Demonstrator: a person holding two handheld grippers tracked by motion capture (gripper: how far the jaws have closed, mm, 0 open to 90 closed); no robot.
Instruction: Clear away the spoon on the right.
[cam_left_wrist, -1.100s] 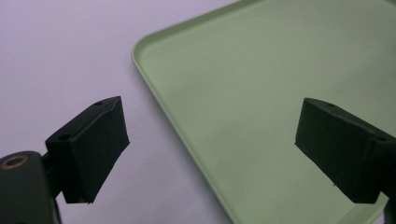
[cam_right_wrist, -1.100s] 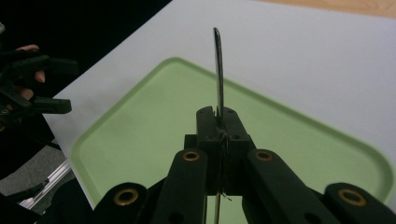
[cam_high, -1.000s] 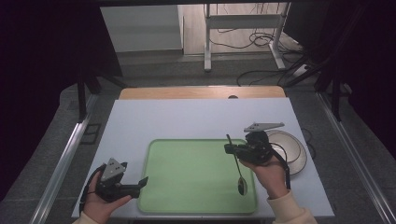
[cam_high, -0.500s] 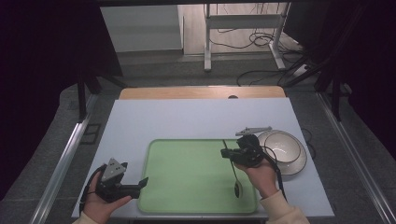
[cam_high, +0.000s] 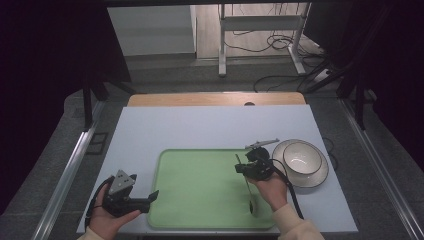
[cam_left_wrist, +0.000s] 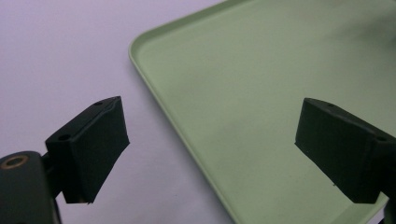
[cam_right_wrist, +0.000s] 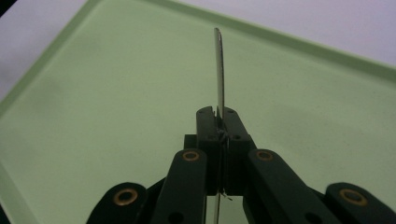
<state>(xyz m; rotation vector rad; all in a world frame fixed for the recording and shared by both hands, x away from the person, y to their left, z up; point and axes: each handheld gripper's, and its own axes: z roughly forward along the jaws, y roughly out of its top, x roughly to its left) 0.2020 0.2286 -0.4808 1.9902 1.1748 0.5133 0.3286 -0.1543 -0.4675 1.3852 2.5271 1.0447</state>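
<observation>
My right gripper (cam_high: 240, 169) is shut on the handle of a metal spoon (cam_high: 247, 188) over the right part of a green tray (cam_high: 200, 180). The spoon's bowl hangs toward the tray's near edge, close to the tray surface. In the right gripper view the thin handle (cam_right_wrist: 219, 70) sticks up edge-on from the closed gripper (cam_right_wrist: 218, 114) above the tray (cam_right_wrist: 116, 93). My left gripper (cam_high: 151, 196) is open at the tray's near left corner. The left gripper (cam_left_wrist: 212, 126) has nothing between its jaws, which span the tray's rim (cam_left_wrist: 154, 88).
A white bowl (cam_high: 301, 156) sits on a white plate (cam_high: 312, 181) right of the tray, close to my right hand. The pale table (cam_high: 210, 127) runs back to a wooden strip. Cables and a metal stand lie on the floor beyond.
My right gripper has shifted slightly left and toward the near edge with the spoon, lowering it toward the tray. The left gripper has stayed put.
</observation>
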